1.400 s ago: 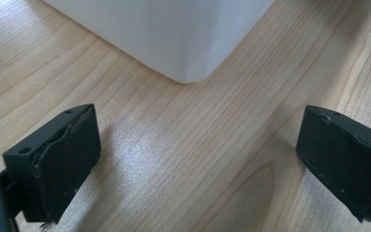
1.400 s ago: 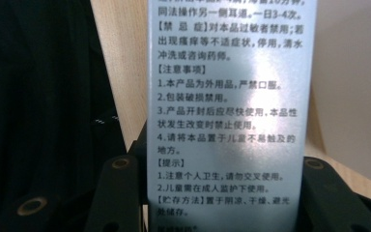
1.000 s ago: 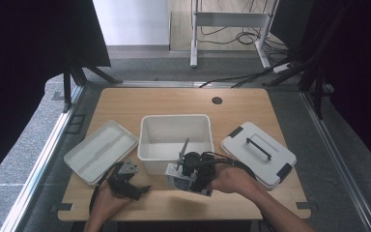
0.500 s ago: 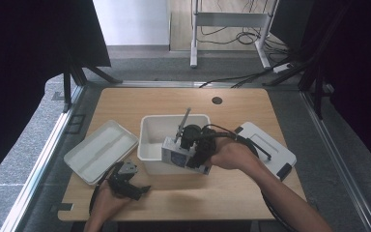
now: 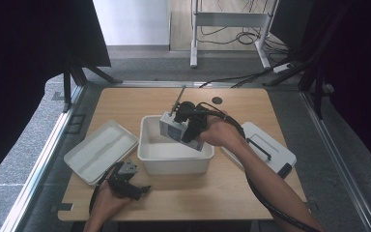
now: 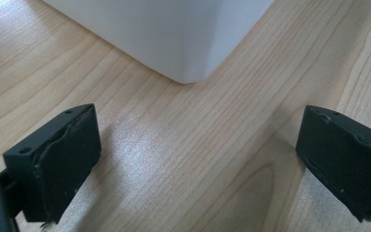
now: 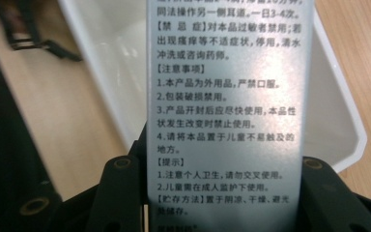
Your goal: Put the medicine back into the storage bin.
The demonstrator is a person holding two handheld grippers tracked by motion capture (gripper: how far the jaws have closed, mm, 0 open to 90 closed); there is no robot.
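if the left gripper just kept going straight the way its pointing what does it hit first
Most likely the near corner of the white bin, which sits straight ahead of the open left gripper. Between the jaws lies bare wooden table. How far off the corner is can't be judged exactly.

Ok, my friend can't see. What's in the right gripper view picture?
A silvery box printed with black Chinese writing stands clamped between the right gripper's black jaws. Behind it sits an open white bin on a wooden table.
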